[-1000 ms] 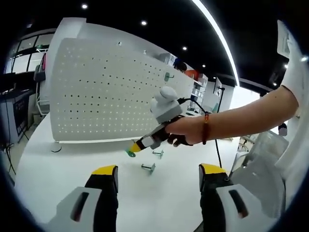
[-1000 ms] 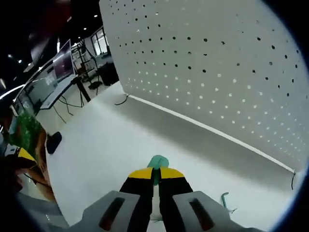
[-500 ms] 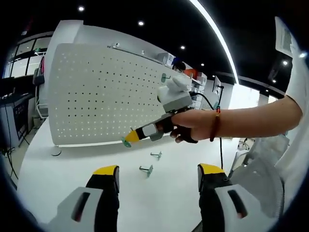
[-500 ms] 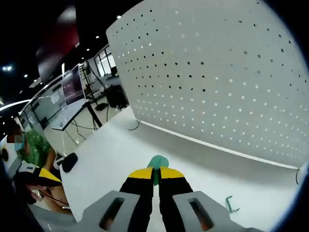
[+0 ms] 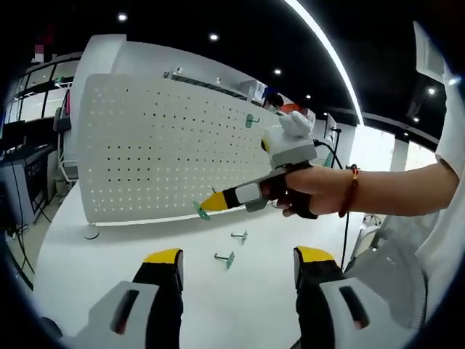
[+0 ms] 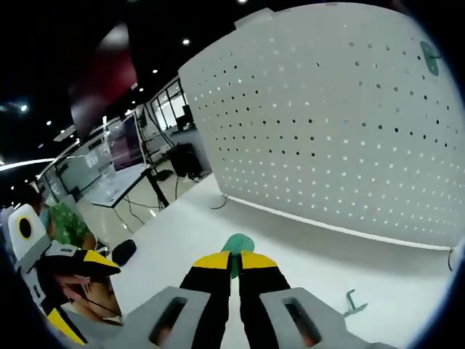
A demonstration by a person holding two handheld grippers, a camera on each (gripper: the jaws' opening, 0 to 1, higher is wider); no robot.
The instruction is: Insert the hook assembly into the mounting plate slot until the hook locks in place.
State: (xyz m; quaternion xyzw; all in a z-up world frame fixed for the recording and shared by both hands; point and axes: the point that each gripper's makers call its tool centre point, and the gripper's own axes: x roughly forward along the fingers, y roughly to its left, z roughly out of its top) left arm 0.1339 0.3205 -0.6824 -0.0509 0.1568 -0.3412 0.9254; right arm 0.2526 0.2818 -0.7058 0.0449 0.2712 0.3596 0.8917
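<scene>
Pegboard (image 5: 152, 149), the big white perforated metal plate, stands upright at the far edge of the white tabletop (image 5: 94, 276) and takes up the left of my left gripper view; my left gripper (image 5: 236, 265) waits low over the table with its yellow-tipped jaws spread wide and nothing between them; just beyond them two small green-and-grey hooks (image 5: 225, 258) lie loose on the table, and one green hook (image 5: 252, 120) already hangs high on the board; further right comes my right gripper (image 5: 205, 209), gripped in my hand (image 5: 301, 193), pinching the small green plastic hook assembly (image 5: 201, 211) at its tip, raised clear of the table and aimed leftward at the board's lower rows.

In the right gripper view the left gripper (image 6: 69, 280) sits down at the left; in the middle the jaws are closed tight on the hook assembly (image 6: 237, 246), its rounded green end poking out ahead; the pegboard (image 6: 327, 138) rises ahead and to the right, the mounted hook (image 6: 430, 57) far up near its top right corner, a spare hook (image 6: 354, 303) on the table at lower right.

Here's the crux, I reckon: the hook's long axis runs along my jaws toward the board, with open air between them, so the right hand, far nearer, must carry it forward into a slot.
</scene>
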